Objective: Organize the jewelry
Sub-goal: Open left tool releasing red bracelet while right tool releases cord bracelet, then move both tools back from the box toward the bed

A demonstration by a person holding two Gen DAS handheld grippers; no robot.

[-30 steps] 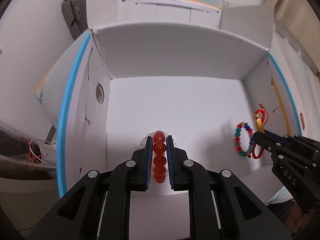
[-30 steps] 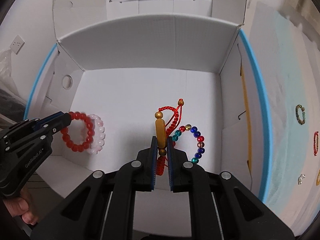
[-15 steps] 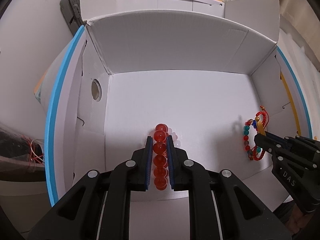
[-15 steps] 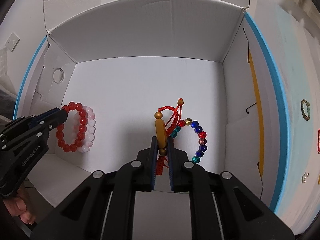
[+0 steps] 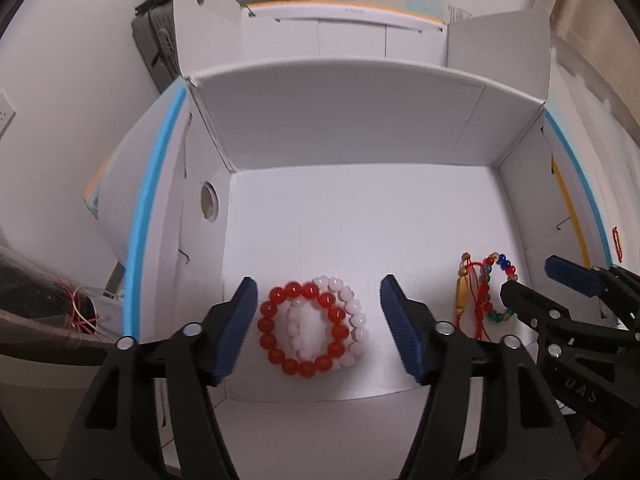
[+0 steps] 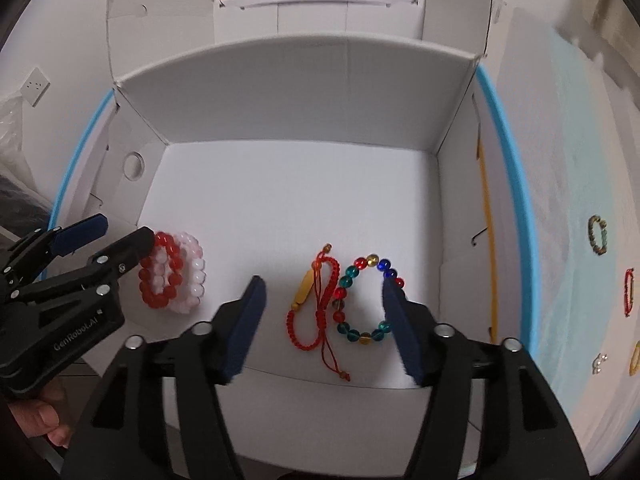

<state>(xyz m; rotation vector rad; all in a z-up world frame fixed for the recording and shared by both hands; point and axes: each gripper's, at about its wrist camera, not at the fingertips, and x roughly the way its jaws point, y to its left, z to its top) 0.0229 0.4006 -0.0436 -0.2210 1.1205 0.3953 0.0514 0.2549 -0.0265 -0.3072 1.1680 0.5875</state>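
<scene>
A white cardboard box (image 5: 360, 152) (image 6: 300, 92) stands open in front of both grippers. On its floor lie a red bead bracelet (image 5: 280, 320) (image 6: 160, 276) and a pink bead bracelet (image 5: 352, 312) (image 6: 194, 276), overlapping. My left gripper (image 5: 318, 328) (image 6: 116, 236) is open just above them. Further right lie a red cord bracelet with a gold bead (image 6: 312, 304) (image 5: 468, 296) and a multicoloured bead bracelet (image 6: 360, 300) (image 5: 502, 280). My right gripper (image 6: 324, 320) (image 5: 536, 284) is open over these two.
Several more bracelets lie on the pale blue cloth (image 6: 560, 160) to the right of the box: a green one (image 6: 598, 235), a red one (image 6: 629, 292), a white piece (image 6: 599, 362). Box flaps stand up around the rim. A dark suitcase (image 5: 156, 40) is behind.
Both grippers have opened and let go of their bracelets, which now lie flat on the box floor. Both grippers have pulled back a little.
</scene>
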